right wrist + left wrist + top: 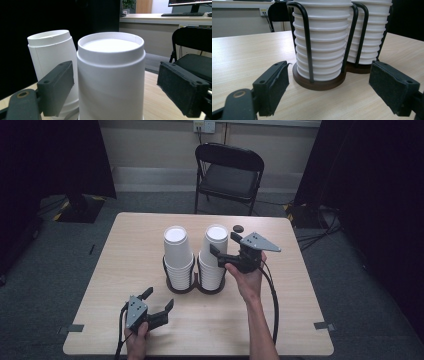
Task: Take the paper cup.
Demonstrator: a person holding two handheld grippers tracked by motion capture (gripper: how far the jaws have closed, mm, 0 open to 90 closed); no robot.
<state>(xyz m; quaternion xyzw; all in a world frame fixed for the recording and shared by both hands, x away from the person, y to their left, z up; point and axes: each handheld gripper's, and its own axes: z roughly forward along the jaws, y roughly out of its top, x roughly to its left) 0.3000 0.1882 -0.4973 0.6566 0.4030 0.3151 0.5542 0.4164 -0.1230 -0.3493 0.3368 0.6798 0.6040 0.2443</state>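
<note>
My right hand [247, 279] reaches in from the near edge with the forearm stretched forward, holding the right gripper [223, 245] raised beside the top of the right cup stack [213, 255], its jaws pointing leftward across the table [295, 310] at the stack's upper cups. Those jaws stand spread apart: in the right gripper view the top cup [111, 80] sits between the two black pads [58, 87], one pad just beside its left wall and the other clear of it on the right, and neither presses on it. My left hand [136, 340] rests low near the front edge, well apart from the cups, with the left gripper [159, 301] pointing forward toward the holder [192, 287]; its jaws are wide open with nothing between them. The two stacks stand side by side in the dark wire holder at the table's middle, the left cup stack [177, 255] touching its own loop. The left gripper view gives me the round brown base [319, 83] and upright black wires [308, 42] around the ribbed cup rims. The right gripper view shows the open tops of both stacks, the farther one leaning away. From above I also see a folding chair [229, 172] beyond the table and a small dark disc [238, 228] lying near the far edge.
</note>
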